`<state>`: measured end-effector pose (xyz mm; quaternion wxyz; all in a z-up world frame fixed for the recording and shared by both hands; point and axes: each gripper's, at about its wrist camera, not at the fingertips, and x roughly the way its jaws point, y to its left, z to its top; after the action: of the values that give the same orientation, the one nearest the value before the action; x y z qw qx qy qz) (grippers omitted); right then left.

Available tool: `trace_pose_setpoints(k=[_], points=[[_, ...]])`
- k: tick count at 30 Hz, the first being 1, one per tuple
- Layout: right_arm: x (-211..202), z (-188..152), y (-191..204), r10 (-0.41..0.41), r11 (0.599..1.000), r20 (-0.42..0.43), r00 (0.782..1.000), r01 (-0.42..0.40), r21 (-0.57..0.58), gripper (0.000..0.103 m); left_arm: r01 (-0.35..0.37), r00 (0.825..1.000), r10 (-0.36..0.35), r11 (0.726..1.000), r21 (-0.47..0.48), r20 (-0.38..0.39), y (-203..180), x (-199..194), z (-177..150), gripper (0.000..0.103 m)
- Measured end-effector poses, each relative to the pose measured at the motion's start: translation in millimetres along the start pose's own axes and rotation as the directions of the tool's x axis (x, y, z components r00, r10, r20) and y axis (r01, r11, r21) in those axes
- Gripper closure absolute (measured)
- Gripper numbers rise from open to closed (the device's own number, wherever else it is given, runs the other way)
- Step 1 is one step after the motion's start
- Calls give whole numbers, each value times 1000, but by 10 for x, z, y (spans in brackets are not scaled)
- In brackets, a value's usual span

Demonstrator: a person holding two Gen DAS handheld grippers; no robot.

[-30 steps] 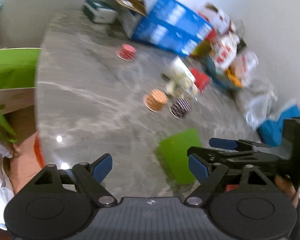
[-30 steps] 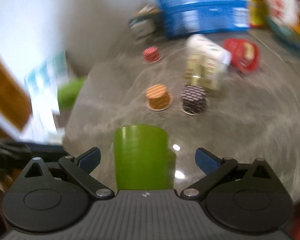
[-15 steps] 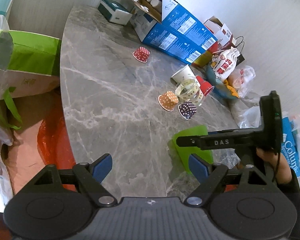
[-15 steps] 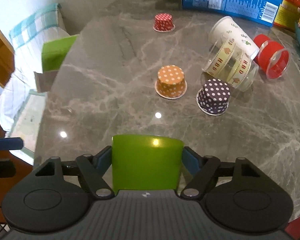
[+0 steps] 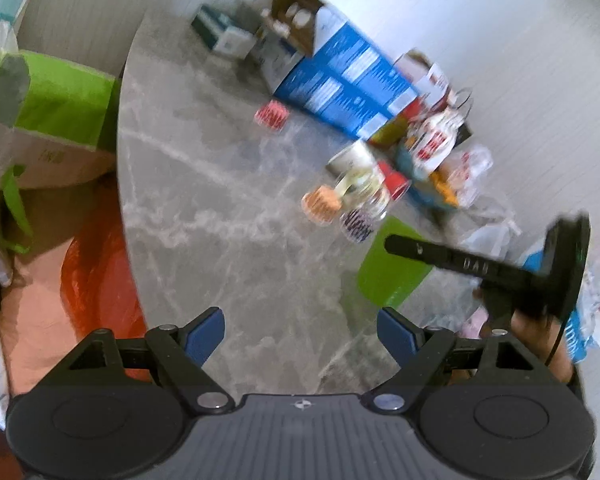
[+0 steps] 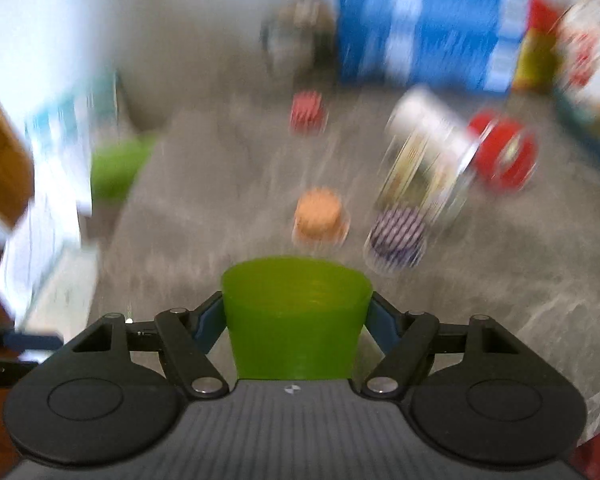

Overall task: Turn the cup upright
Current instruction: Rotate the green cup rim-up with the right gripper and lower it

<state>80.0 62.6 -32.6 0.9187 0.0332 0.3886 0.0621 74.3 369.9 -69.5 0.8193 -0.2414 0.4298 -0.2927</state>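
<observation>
A green plastic cup [image 6: 296, 316] sits between the blue pads of my right gripper [image 6: 296, 320], which is shut on its sides. In the right wrist view the cup widens toward the top. In the left wrist view the green cup [image 5: 392, 272] is held tilted above the grey marble table [image 5: 220, 208], with the right gripper [image 5: 452, 260] across it. My left gripper [image 5: 300, 330] is open and empty near the table's front edge. Both views are blurred by motion.
An orange dotted cup [image 6: 320, 216], a purple dotted cup [image 6: 396, 236] and a red dotted cup [image 6: 308, 112] stand upside down. A clear cup [image 6: 428, 176] and a red cup [image 6: 504, 152] lie beside them. Blue boxes [image 6: 420, 24] and bags line the back.
My right gripper, open around the cup one second ago, closed on it and has lifted and tilted it. The left gripper stayed open and shifted slightly.
</observation>
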Motion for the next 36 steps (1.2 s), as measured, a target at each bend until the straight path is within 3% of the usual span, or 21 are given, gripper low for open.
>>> trace_pose_setpoints(k=[2, 5, 10, 13, 17, 21, 26, 36], points=[[-173, -143, -31, -10, 1000, 134, 991, 7, 23, 29, 17, 999, -17, 1000, 6, 27, -48, -35, -5, 17], [-327, -304, -40, -44, 999, 266, 963, 39, 26, 29, 34, 997, -35, 999, 25, 62, -158, -83, -14, 17], [-522, -507, 37, -111, 988, 458, 882, 146, -41, 29, 59, 991, -66, 996, 61, 113, -313, -136, -100, 17], [-456, -591, 15, -84, 990, 508, 857, 129, -54, 29, 59, 992, -67, 995, 74, 109, -391, -94, -147, 17], [-144, -712, -83, -37, 997, 517, 855, 64, -34, 29, 42, 993, -52, 995, 88, 106, -434, -46, -194, 17], [14, -911, -29, -34, 995, 582, 812, 82, -56, 29, 54, 992, -62, 995, 83, 106, -444, -29, -212, 17], [124, -993, 38, -41, 996, 579, 814, 81, -45, 29, 44, 994, -52, 996, 81, 96, -431, -4, -223, 17], [155, -951, 121, -45, 995, 541, 840, 87, -51, 28, 41, 996, -46, 997, 60, 80, -388, 46, -247, 17]])
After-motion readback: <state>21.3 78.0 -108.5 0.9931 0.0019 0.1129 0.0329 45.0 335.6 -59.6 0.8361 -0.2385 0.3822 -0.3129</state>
